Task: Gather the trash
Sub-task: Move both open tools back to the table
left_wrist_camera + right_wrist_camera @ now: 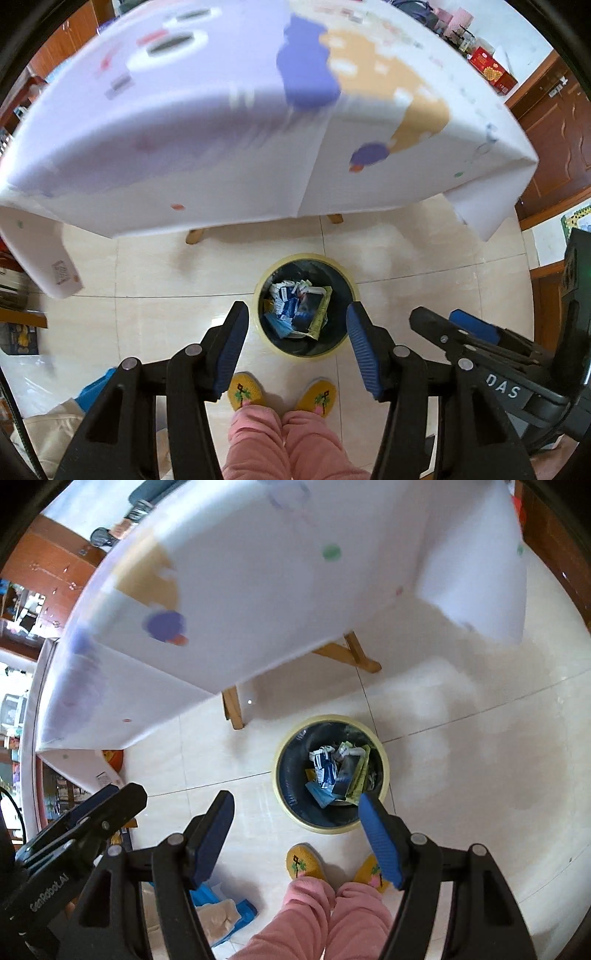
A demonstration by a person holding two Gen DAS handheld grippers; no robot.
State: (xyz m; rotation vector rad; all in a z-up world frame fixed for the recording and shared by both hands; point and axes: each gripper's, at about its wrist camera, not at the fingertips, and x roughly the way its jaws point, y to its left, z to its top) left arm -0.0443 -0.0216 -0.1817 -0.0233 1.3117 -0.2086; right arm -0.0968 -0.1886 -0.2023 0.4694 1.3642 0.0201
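Note:
A round bin with a cream rim (306, 257) and a dark liner stands on the tiled floor in front of the table. Crumpled wrappers and packets (295, 306) lie inside it. High above the bin, my left gripper (297, 325) points down at it, open, with nothing between its blue pads. To its right hangs my right gripper (454, 328). In the right wrist view the bin rim (332, 719) and its trash (332, 771) lie just beyond my right gripper (295, 805), which is open and empty. The left gripper (110, 801) shows at the left edge.
A table under a white and lilac patterned cloth (221, 129) fills the upper view, on wooden legs (232, 709). A person's pink trouser legs (284, 435) and yellow slippers (245, 391) stand close to the bin. A blue bag (229, 912) lies on the floor to the left.

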